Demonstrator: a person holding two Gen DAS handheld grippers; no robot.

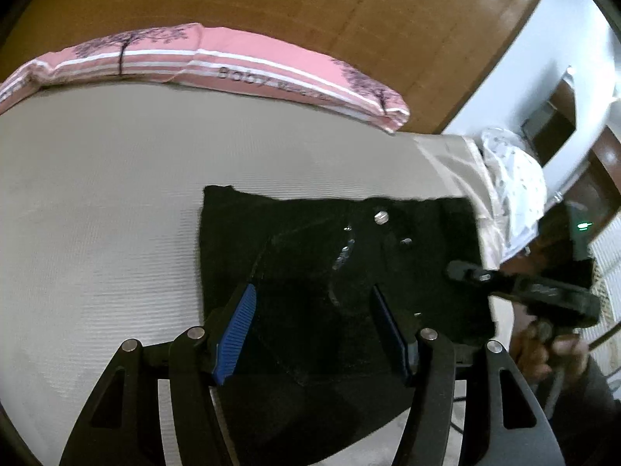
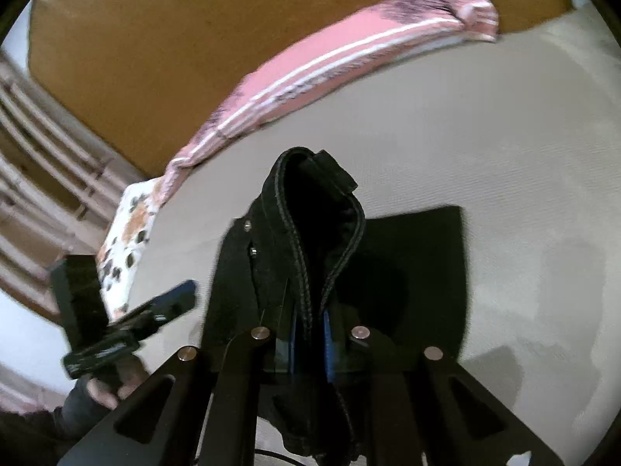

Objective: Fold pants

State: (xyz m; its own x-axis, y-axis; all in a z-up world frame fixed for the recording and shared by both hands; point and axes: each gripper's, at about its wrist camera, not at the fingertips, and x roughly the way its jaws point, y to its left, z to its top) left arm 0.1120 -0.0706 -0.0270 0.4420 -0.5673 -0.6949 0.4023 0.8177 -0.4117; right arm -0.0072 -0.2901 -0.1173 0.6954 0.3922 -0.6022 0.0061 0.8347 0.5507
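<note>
Black pants (image 1: 310,240) lie on a beige bed sheet (image 1: 97,194), with a metal button and zipper showing near the top. My left gripper (image 1: 314,330) hovers over their near part. It is open, its blue pads (image 1: 236,330) wide apart and pressing on nothing. My right gripper (image 2: 310,334) is shut on a bunched edge of the pants (image 2: 310,209), which stands up in a fold above the flat part (image 2: 427,256). From the left wrist view, the right gripper (image 1: 462,272) sits at the pants' right edge, held by a hand (image 1: 543,349).
A folded pink striped blanket (image 1: 233,66) lies along the far side of the bed, against a wooden headboard (image 1: 310,0). A white patterned cloth (image 1: 516,178) lies at the bed's right corner. The left gripper (image 2: 170,299) and its hand appear left of the lifted fold.
</note>
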